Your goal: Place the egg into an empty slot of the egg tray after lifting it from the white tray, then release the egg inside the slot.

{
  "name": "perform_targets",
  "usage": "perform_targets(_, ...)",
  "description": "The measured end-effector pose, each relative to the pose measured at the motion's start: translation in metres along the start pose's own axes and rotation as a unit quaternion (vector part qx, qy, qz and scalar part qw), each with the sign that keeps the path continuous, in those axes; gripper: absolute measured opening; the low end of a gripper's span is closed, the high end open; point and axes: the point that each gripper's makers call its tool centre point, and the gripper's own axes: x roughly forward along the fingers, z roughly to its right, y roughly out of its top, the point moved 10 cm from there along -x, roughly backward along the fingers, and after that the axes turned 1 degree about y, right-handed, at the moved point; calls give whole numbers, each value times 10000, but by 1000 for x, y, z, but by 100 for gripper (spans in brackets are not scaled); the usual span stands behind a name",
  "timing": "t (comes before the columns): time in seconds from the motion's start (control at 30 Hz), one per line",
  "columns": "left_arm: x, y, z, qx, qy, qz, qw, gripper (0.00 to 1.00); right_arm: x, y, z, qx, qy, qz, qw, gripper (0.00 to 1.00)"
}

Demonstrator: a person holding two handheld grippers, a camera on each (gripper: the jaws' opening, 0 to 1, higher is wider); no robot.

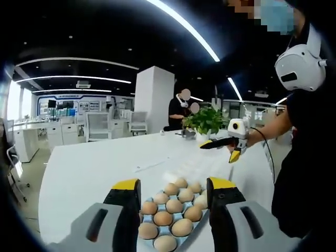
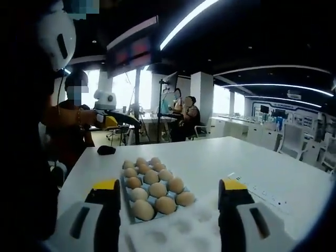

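While both claws, left point(image 1: 173, 197) and right point(image 2: 169, 202), hang wide and empty above the eggs point(image 2: 152, 184), neither has picked one.

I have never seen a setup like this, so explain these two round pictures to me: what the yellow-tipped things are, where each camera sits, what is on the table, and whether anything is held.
There is no robot. A person carries a hand-held gripper in each hand, and each carries a fisheye camera looking along its two yellow-tipped jaws.

In the left gripper view, the left hand-held gripper is open above a blue egg tray full of brown eggs. The right hand-held gripper shows farther off.

In the right gripper view, the right hand-held gripper is also open. Beside the egg tray lies a white tray with empty hollows. Both sit on a white table. A plant stands at its far end.

Neither holds anything.
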Motion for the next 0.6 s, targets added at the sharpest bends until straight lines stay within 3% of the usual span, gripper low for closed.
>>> perform_targets(0.6, 1, 5, 6, 0, -15, 117, 9999, 51, -9, 6, -3, 14, -216, 64, 9997, 77)
